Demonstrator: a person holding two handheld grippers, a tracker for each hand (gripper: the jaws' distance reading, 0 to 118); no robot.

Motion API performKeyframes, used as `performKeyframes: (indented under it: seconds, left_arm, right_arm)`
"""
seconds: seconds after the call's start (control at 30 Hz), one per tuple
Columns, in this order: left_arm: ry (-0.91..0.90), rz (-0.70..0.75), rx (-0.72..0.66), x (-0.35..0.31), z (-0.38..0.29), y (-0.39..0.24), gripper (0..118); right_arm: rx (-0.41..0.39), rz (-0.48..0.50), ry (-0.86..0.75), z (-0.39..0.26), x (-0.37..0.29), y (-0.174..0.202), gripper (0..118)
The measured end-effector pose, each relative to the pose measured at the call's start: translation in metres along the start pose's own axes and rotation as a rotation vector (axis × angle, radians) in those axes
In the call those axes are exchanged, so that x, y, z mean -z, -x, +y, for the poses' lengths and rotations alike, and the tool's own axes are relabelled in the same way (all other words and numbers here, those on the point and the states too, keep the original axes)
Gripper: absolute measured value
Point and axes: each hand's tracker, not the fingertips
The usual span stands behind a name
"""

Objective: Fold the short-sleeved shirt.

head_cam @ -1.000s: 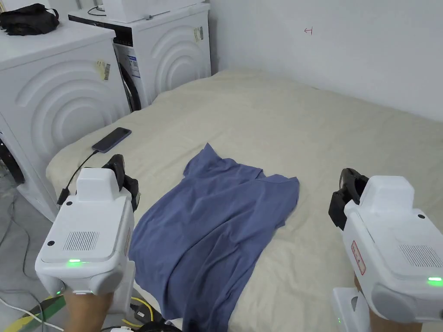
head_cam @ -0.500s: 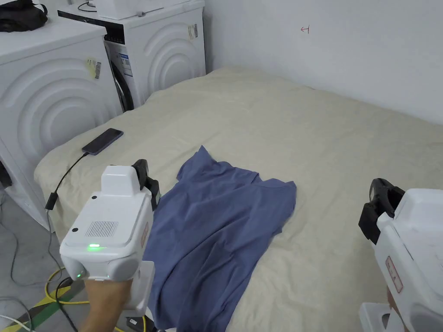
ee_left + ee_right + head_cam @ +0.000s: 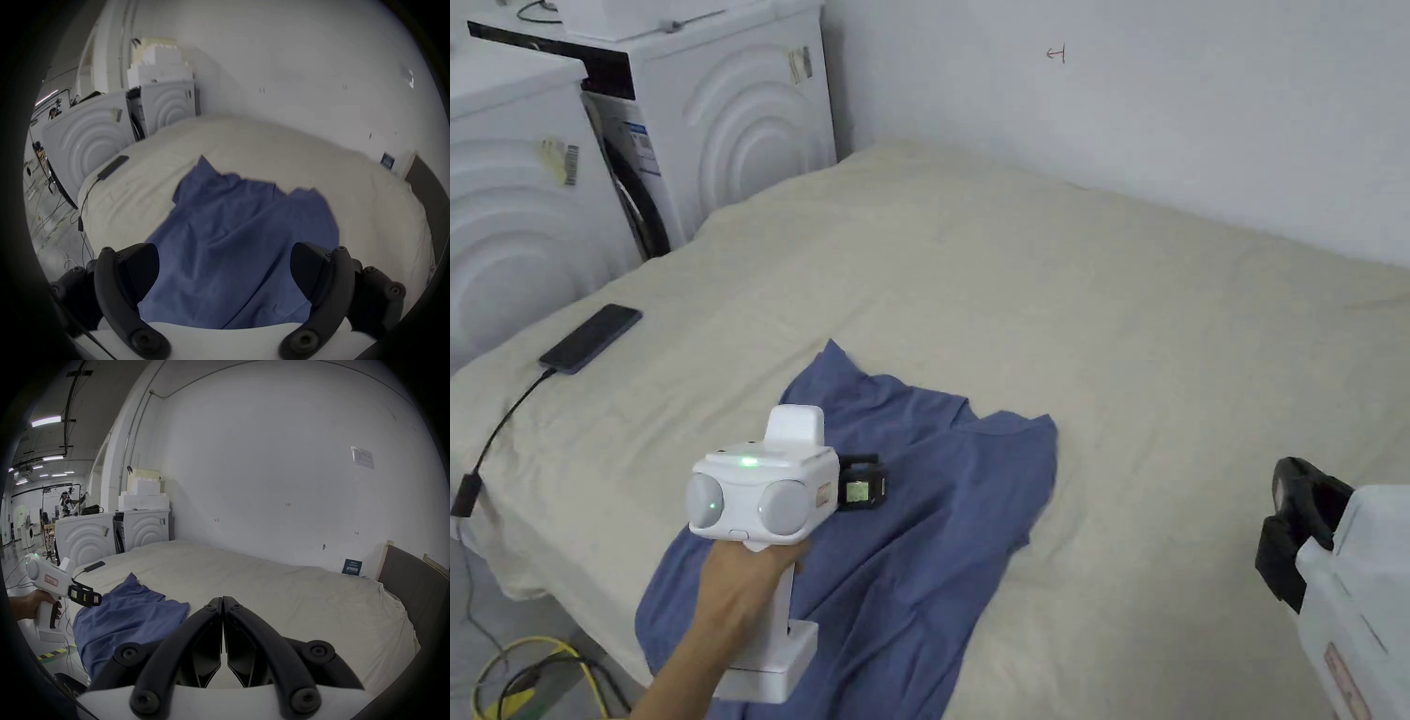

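Shirt [image 3: 900, 525] is left rumpled on the bed [image 3: 1106, 309] — left gripper [image 3: 225, 272] is held gaping above it, seemingly to seize cloth, while right gripper [image 3: 222, 628] is kept closed, empty.

A person's left hand [image 3: 741, 586] grips the handle of the left gripper [image 3: 862, 491], holding it above the near half of the blue shirt [image 3: 937, 525], its nose pointed across the cloth and its jaws spread wide with nothing between them. The bare left forearm reaches in from the shirt's near edge. The right gripper [image 3: 222, 606] is held well to the right of the shirt, off the cloth, its two jaws pressed together and empty.
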Motion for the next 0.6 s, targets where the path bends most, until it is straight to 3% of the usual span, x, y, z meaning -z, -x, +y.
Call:
performKeyframes:
  seconds: [0.23, 0.3, 0.33, 0.37, 0.43, 0.47, 0.6]
  left_arm:
    - [0.242, -0.012, 0.023, 0.084, -0.016, -0.019, 111]
    - [0.306, -0.011, 0.027, 0.103, -0.022, -0.024, 104]
    - [0.340, -0.013, 0.036, 0.110, -0.025, -0.027, 89]
    - [0.368, -0.013, 0.036, 0.113, -0.028, -0.029, 82]
    - [0.330, -0.008, 0.017, 0.106, -0.025, -0.031, 80]
    - [0.335, -0.012, 0.014, 0.104, -0.023, -0.031, 71]
    - [0.312, -0.041, 0.050, 0.097, -0.023, -0.037, 16]
  right_arm:
    - [-0.001, -0.039, 0.068, -0.024, 0.009, -0.024, 0]
    - [-0.004, -0.051, 0.086, -0.029, 0.009, -0.032, 0]
    - [-0.005, -0.054, 0.092, -0.031, 0.008, -0.036, 0]
    - [-0.005, -0.059, 0.098, -0.033, 0.008, -0.040, 0]
    - [-0.002, -0.074, 0.106, -0.036, 0.005, -0.047, 0]
    - [0.002, -0.081, 0.110, -0.037, 0.005, -0.050, 0]
    - [0.029, -0.099, 0.114, -0.038, 0.000, -0.059, 0]
